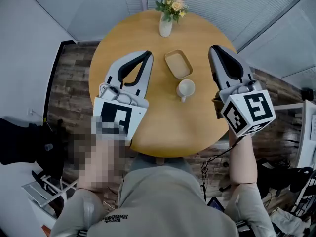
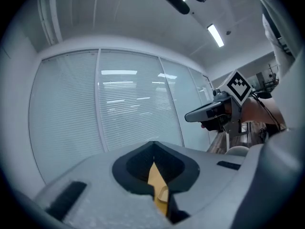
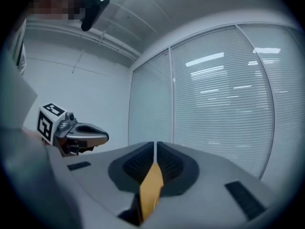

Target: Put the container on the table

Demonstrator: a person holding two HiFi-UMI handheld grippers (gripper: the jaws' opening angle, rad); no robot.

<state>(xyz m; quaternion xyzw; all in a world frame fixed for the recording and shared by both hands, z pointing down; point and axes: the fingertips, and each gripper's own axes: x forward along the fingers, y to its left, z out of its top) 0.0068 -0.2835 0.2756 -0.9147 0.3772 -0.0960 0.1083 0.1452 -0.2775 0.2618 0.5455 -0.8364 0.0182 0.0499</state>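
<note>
Round tan wooden table (image 1: 197, 33) lies beneath both my claws. My left claw (image 1: 146, 55) and right claw (image 1: 214, 49) hang above it, jaws pressed together on nothing. Between them the shallow tan rectangular container (image 1: 178, 64) sits on the wood. I judge the placing done; next calls only for pulling clear.

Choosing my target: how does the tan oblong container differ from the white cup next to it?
The tan oblong container is shallow and rounded-rectangular; the white cup is round and has a handle. The container lies farther from the person than the cup. Both sit on the round wooden table.
</note>
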